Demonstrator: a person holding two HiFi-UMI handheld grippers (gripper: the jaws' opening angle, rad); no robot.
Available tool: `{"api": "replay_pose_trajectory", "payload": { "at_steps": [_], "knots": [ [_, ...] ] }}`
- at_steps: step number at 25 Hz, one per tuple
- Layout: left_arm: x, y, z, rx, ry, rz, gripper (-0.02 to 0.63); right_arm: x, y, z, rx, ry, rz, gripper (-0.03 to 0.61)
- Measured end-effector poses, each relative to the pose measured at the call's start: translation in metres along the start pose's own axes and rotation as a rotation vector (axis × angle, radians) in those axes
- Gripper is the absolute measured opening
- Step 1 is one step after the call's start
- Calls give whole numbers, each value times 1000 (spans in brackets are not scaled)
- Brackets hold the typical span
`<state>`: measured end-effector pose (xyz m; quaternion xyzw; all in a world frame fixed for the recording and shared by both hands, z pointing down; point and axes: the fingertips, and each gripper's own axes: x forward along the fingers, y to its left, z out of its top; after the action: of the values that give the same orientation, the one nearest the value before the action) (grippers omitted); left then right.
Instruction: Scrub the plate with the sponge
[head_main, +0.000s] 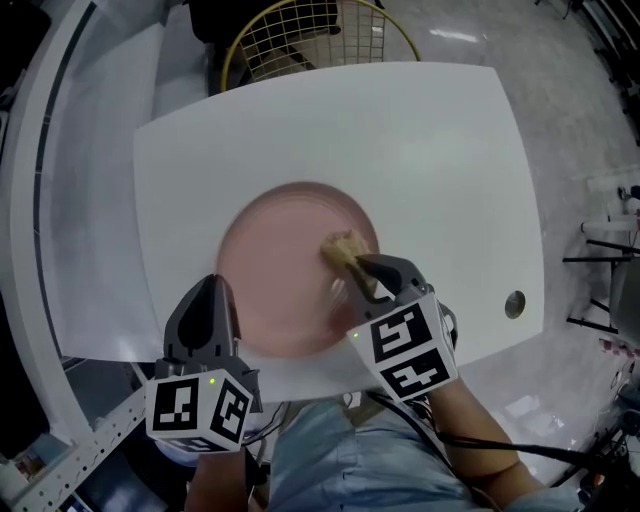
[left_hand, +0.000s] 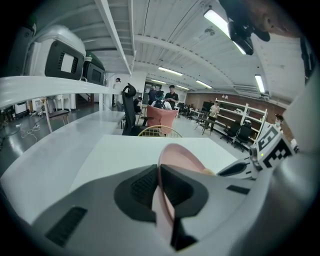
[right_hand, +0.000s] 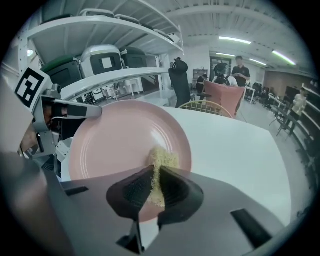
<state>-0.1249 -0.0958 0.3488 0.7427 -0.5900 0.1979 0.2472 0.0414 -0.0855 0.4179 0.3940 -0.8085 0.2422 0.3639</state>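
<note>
Pink plate (head_main: 280, 270) ×1 on white table (head_main: 430, 150) | left gripper (head_main: 210, 290) ×1 clamped on plate's near rim | right gripper (head_main: 368, 272) ×1 pinching tan sponge (head_main: 343, 246) ×1, sponge on plate's right side

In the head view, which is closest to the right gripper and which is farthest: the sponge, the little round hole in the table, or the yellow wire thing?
1. Sponge: pinched in the right gripper, on the pink plate.
2. Round hole: off to the right, near the edge of the table.
3. Yellow wire thing: past the table's far edge.
</note>
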Motion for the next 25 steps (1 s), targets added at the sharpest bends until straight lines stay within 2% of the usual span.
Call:
{"api": "replay_pose_trajectory", "payload": {
  "at_steps": [7,13,25],
  "knots": [
    [3,-8,3,10,2,-20,29,8,-14,24,-5,-32,-24,44],
    [4,-16,4,17,0,-47,29,13,-16,50,-59,-69,-48,44],
    [8,-12,13,-7,-15,-41,29,18,25,84,-182,-142,36,44]
  ]
}}
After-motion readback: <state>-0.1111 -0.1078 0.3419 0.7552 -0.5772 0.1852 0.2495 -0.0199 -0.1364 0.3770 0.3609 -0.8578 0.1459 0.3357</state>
